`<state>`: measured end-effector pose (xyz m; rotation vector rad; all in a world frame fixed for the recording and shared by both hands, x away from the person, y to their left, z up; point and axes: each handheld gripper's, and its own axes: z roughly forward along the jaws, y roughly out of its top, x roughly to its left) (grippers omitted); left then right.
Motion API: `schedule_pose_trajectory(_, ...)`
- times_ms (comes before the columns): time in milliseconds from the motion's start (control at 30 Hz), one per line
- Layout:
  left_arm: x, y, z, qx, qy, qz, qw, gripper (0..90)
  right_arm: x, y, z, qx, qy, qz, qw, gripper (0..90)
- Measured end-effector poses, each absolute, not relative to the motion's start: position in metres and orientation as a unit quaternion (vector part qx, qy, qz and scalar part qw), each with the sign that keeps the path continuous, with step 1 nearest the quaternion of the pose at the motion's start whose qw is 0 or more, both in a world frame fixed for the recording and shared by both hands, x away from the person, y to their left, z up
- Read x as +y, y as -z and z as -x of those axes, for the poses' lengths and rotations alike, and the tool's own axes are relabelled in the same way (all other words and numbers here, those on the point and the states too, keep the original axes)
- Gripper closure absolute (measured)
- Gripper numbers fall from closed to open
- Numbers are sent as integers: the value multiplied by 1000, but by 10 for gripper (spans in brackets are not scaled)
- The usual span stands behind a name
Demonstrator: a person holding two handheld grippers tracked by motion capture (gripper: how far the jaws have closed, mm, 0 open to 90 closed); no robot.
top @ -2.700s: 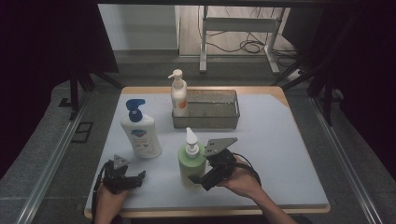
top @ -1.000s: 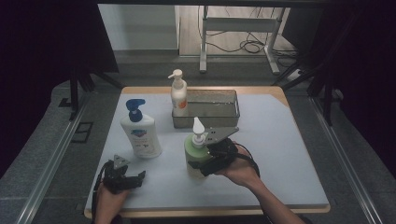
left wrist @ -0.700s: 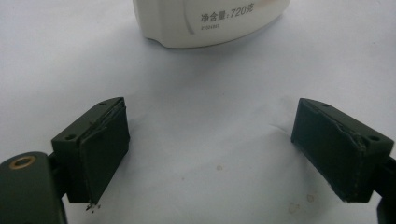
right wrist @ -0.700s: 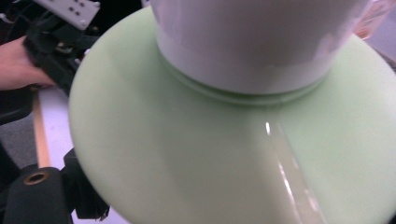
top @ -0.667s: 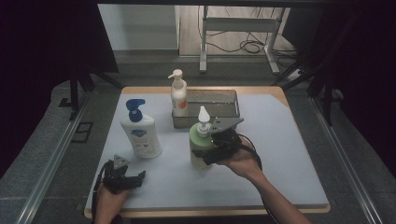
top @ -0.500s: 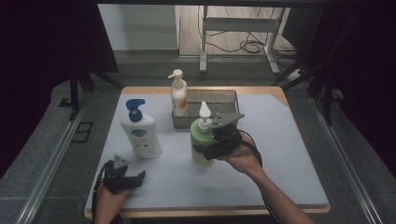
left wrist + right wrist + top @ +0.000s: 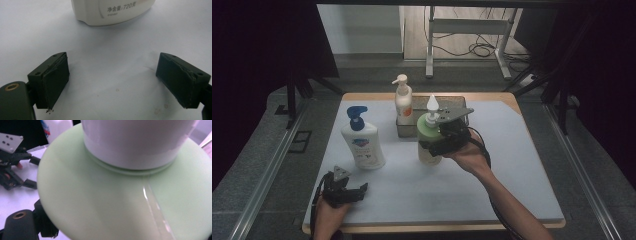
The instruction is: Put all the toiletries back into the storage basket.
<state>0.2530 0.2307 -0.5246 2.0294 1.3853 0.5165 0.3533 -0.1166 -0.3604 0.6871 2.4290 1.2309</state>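
Note:
A light green pump bottle [image 7: 426,129] with a white pump hangs upright a little above the white table [image 7: 512,165], just in front of the metal tray [image 7: 452,99]. My right gripper [image 7: 433,146] is shut on its body from the right side. In the right gripper view the green bottle [image 7: 112,195] bulges close up over one black finger [image 7: 46,226]. My left gripper [image 7: 362,190] rests open at the table's front left, its jaws [image 7: 112,77] wide apart with nothing between them.
A white bottle with a blue pump [image 7: 362,142] stands just beyond the left gripper, and its base [image 7: 112,10] is near the jaws. A cream pump bottle [image 7: 403,102] stands at the tray's left end. The left gripper [image 7: 12,170] also shows far off.
My right gripper has carried the green bottle up and away from the front of the table toward the tray. The left gripper has stayed put.

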Motion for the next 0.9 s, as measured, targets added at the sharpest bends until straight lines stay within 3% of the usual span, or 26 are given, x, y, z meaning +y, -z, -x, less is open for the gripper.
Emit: schedule_pose_trajectory(900, 231, 525, -253, 524, -196, -769, 309, 114, -110, 334, -394, 833, -435, -280, 198, 121)
